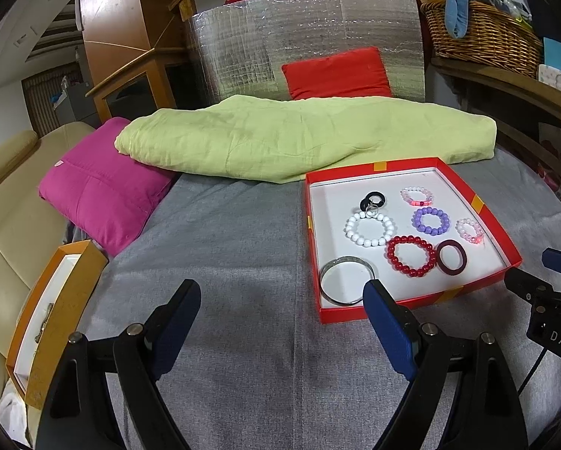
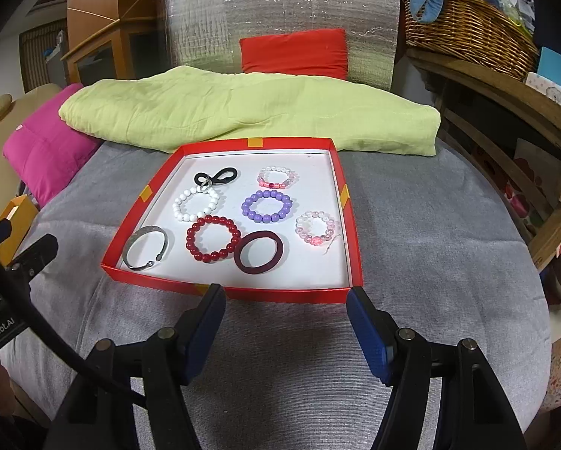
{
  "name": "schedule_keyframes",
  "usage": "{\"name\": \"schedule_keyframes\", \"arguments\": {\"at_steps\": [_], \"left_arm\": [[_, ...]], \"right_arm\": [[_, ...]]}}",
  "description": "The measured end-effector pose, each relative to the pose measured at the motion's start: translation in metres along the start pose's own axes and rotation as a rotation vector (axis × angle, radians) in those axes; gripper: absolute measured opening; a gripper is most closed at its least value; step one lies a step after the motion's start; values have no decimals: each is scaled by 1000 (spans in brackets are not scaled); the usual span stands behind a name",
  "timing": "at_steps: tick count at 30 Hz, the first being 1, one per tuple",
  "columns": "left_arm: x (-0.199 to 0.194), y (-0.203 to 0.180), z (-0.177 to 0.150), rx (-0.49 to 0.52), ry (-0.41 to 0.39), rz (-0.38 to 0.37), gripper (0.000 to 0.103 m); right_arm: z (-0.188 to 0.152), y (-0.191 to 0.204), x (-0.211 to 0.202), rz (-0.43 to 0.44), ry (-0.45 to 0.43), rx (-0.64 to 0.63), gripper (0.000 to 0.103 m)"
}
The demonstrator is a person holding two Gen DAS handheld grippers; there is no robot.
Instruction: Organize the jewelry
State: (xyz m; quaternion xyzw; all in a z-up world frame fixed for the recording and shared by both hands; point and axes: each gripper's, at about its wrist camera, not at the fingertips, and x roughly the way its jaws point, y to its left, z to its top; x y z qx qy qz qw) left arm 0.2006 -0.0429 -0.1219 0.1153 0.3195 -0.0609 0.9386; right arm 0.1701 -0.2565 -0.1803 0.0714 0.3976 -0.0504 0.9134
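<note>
Both grippers are held with jaws spread wide and nothing between them: the left gripper (image 1: 282, 294) over the grey cloth-covered surface (image 1: 224, 243), the right gripper (image 2: 286, 300) just short of the near wall of the shallow red cardboard box with white floor (image 2: 349, 232).

All the jewellery is seen lying in that box: a silver metal cuff bangle (image 2: 145, 249), a red beaded bracelet (image 2: 213, 238), a dark maroon band (image 2: 258, 252), a white beaded bracelet (image 2: 196, 204), a purple beaded bracelet (image 2: 267, 206), two pink-and-clear beaded bracelets (image 2: 315, 228) (image 2: 278, 177) and a black figure-eight loop with a small metal ring (image 2: 216, 178).

Trouble is likely judged from crowding: the red bracelet touches the maroon band and lies just beside the white one, so two pieces could be pinched or dragged together. The low box wall could be caught by a descending finger and the light box shoved across the soft cloth. A loose thread at the nearer pink bracelet could snag.

An orange box with white lining (image 1: 46, 322) sits far left, well apart. A folded green blanket (image 2: 243, 108) crowds the box's far edge.
</note>
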Motion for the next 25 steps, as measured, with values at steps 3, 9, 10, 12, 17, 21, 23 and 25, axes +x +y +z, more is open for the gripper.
{"name": "schedule_keyframes", "arguments": {"at_steps": [3, 9, 10, 12, 17, 21, 23, 25], "left_arm": [[0, 0, 0, 1, -1, 1, 89], [-1, 0, 0, 5, -5, 2, 89], [-1, 0, 0, 5, -6, 2, 89], [-2, 0, 0, 5, -10, 2, 89], [-3, 0, 0, 4, -14, 4, 89], [-5, 1, 0, 5, -23, -10, 89], [-5, 1, -1, 1, -19, -26, 89], [0, 2, -1, 4, -6, -15, 89]], "right_arm": [[0, 0, 0, 1, 0, 0, 71], [0, 3, 0, -2, -1, -4, 71], [0, 4, 0, -2, -1, -5, 71], [0, 5, 1, -2, -1, -7, 71], [0, 6, 2, -4, 0, -12, 71], [0, 6, 2, -4, 0, -13, 71], [0, 6, 2, -4, 0, -13, 71], [-1, 6, 2, -7, -1, -15, 71]]}}
